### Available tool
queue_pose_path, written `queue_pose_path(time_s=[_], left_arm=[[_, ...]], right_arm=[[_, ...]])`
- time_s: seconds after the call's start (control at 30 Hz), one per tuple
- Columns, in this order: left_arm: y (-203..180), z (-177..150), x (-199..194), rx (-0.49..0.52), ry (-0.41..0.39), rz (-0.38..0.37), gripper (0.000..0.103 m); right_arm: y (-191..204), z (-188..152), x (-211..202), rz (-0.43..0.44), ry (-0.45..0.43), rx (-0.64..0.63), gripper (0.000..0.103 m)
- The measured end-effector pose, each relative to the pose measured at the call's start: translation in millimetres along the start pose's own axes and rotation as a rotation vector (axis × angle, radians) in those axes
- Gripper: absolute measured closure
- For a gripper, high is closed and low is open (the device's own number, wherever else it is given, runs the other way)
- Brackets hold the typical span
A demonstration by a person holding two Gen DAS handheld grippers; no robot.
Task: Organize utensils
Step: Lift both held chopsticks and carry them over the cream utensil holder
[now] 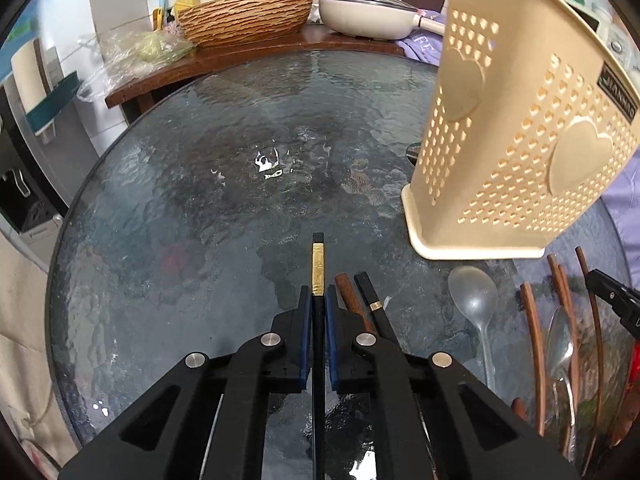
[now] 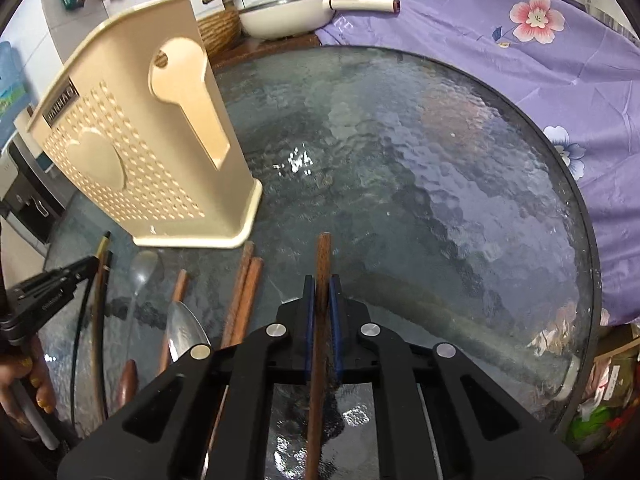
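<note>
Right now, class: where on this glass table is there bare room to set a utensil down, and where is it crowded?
Bare glass table runs from the beige holder to the purple cloth. Crowded: in front of the holder lie spoons and brown chopsticks.

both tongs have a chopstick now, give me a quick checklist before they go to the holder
1. Left tongs shut on the black chopstick: ok.
2. Right tongs shut on the brown chopstick: ok.
3. Beige holder standing upright on the glass table: ok.
4. Holder's top opening free to receive them: cannot tell, its inside is not shown.
5. Each chopstick clear of neighbours: ok for brown; black has other chopsticks close beside it.
6. Clear plastic spoon and metal spoon not yet stowed: not ok.
</note>
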State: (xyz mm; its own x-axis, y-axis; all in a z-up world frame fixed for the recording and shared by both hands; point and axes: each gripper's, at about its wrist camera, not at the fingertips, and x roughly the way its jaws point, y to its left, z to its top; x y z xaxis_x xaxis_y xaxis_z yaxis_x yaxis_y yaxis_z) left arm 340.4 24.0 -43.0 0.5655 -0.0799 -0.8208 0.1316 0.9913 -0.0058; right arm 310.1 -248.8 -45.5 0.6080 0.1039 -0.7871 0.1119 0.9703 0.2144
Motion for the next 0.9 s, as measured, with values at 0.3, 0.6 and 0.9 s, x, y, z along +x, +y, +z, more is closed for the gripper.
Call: queue_pose_path(time_s=[0.3, 0.6, 0.9], left_arm=[[10, 7, -19, -0.049, -0.066, -0.039, 0.096], [12, 11, -77, -0.06, -0.197, -0.088, 0.096], [9, 4, -132, -0.051, -0.313, -0.138, 0.096]], right_arm=[[-3, 9, -21, 0.132, -0.065, 0.025, 0.096], [6, 20, -82, 0.301, -0.18, -0.047, 0.096], [9, 17, -135, 0.416, -0.229, -0.12, 0.096]])
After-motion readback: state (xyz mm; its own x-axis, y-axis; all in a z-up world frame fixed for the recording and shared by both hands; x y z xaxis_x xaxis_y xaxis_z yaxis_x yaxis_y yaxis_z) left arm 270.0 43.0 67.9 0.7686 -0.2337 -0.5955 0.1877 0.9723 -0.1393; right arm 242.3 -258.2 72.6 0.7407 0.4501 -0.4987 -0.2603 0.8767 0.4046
